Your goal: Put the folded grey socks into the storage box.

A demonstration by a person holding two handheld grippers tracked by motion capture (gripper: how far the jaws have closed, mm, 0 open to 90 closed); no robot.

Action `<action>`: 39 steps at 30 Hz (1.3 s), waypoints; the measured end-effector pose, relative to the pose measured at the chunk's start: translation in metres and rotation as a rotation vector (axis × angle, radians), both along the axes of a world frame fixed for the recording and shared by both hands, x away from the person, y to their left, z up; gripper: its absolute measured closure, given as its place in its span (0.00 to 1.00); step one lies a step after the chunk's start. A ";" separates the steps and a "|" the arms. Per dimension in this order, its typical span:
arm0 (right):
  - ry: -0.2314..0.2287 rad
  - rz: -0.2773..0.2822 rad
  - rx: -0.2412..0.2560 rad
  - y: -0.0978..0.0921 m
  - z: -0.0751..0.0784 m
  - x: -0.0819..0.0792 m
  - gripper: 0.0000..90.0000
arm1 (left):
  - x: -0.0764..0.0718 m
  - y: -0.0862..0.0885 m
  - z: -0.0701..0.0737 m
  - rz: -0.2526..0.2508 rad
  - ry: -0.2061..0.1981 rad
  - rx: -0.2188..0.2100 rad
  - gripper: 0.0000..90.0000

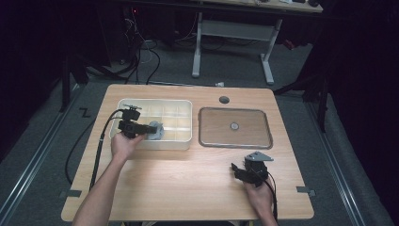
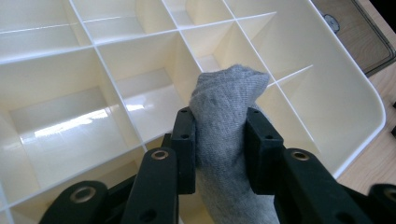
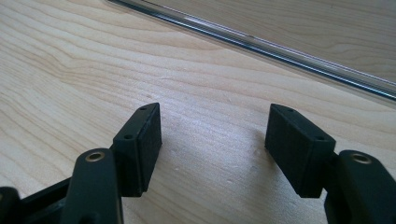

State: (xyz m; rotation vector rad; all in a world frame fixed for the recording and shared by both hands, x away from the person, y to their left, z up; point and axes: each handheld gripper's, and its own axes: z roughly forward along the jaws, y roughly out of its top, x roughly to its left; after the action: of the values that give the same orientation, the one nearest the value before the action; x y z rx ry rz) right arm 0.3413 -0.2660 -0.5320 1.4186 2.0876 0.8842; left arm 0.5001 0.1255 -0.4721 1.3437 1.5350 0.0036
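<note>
**Grey cloth held over divided tray; right claw idle on desk**

Edges and room: The cream divided tray (image 1: 181, 141) sits on the left half of the desk (image 1: 188, 183), its near wall well back from the desk's front edge. Just right of it, apart by a narrow gap, lies a flat clear lid (image 1: 235, 127) with a metal-bright rim. The broad front of the desk is bare wood, open between the two hands.

Item: grey cloth (image 2: 224, 121), a bunched knit piece, pinched between the pads of the left claw (image 2: 219, 149), which is clamped on it. It hangs over the tray's near compartments, close to the near wall; whether it touches a divider cannot be told.

Right claw (image 3: 212, 144): jaws spread wide, holding nothing, low over the desk just short of the lid's near rim.

Materials: tray of glossy plastic, thin straight dividers, rounded corners; cloth soft, fine-ribbed, matte; desk of pale wood grain; claw pads black, flat, rectangular.
</note>
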 end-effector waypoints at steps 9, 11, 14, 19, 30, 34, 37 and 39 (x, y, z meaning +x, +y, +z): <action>0.000 0.001 0.000 0.000 0.000 0.000 0.41 | -0.002 -0.002 -0.004 -0.007 -0.010 0.043 0.77; 0.000 0.000 0.000 0.000 0.000 0.000 0.41 | -0.002 -0.003 -0.004 -0.011 -0.015 0.054 0.77; 0.000 0.000 0.000 0.000 0.000 0.000 0.41 | -0.002 -0.003 -0.005 -0.012 -0.013 0.058 0.77; 0.000 0.000 0.000 0.000 0.000 0.000 0.41 | -0.003 -0.005 -0.006 -0.018 -0.023 0.084 0.77; 0.002 0.002 0.011 -0.001 0.000 0.000 0.41 | -0.005 -0.006 -0.009 -0.036 -0.048 0.128 0.77; 0.002 0.001 0.011 -0.001 0.000 0.000 0.41 | -0.007 -0.007 -0.010 -0.045 -0.058 0.155 0.77; 0.002 0.001 0.010 -0.001 0.000 0.000 0.41 | -0.008 -0.008 -0.011 -0.055 -0.067 0.176 0.77; 0.001 0.001 0.006 -0.001 0.000 0.000 0.41 | -0.008 -0.008 -0.011 -0.059 -0.068 0.182 0.77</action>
State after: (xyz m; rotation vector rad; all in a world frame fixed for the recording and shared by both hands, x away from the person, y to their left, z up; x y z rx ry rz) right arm 0.3415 -0.2667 -0.5320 1.4216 2.0884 0.8910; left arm 0.4922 0.1172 -0.4833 1.5165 1.4646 0.1535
